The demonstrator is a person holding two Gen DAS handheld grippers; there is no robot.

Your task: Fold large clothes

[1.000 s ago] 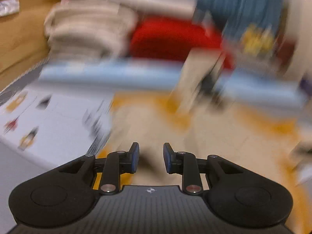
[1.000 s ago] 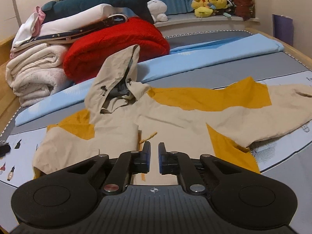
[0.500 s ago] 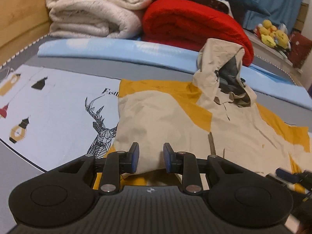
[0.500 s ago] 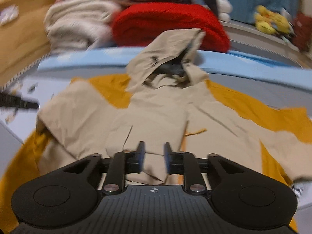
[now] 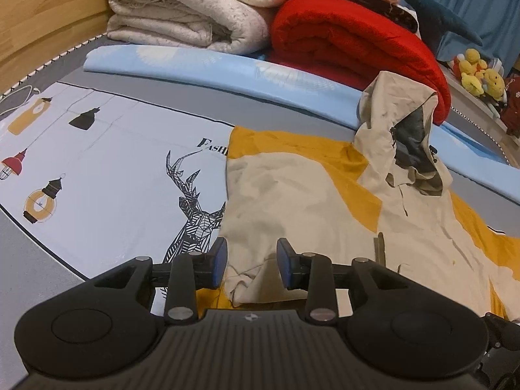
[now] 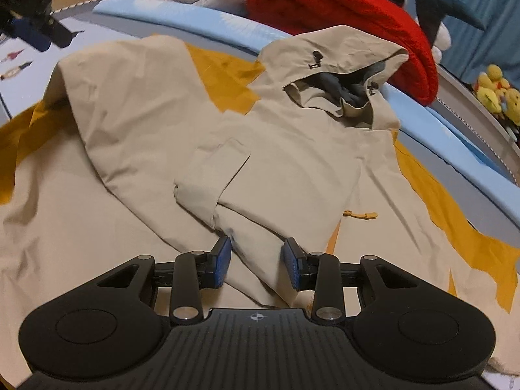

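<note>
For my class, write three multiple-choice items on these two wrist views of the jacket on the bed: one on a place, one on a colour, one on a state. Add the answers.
1. Where is the red blanket?
A. behind the jacket's hood
B. under the jacket
C. on the floor

2. What colour are the jacket's contrast panels?
A. green
B. mustard yellow
C. pink

3. How do the right gripper's jaws stand?
A. clamped on the hood
B. apart over beige cloth
C. shut, empty

Answers:
1 A: the hood stands up right in front of it.
2 B: yellow patches flank the beige cloth.
3 B: the opening jaws have a gap, with jacket fabric showing between them, unpinched.
</note>
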